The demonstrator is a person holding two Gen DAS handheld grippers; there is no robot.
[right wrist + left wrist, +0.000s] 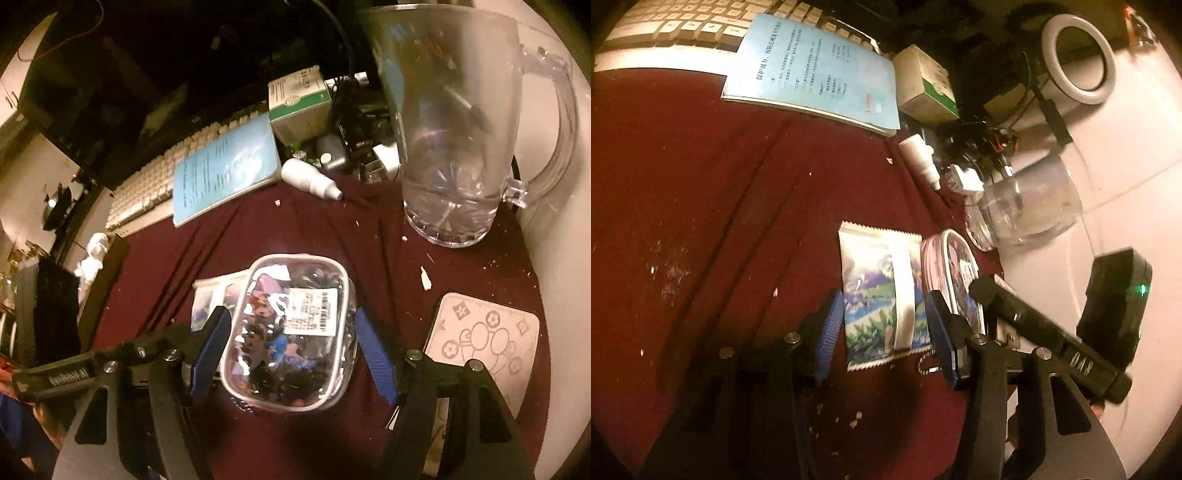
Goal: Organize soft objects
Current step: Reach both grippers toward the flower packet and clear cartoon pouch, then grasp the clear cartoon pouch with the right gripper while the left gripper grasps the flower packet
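Both tongs stand apart: the left gripper straddles a snack packet, the right gripper a clear pouch whose contents blur under glare. Packet's long axis runs away from the fingers, its edge tucked beneath the pouch. Red cloth lies open leftward; a glass mug stands right.

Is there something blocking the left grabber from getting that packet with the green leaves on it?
No, nothing visible does. The left gripper is open, its blue fingers either side of the packet on the red cloth. The clear pouch only lies beside it.
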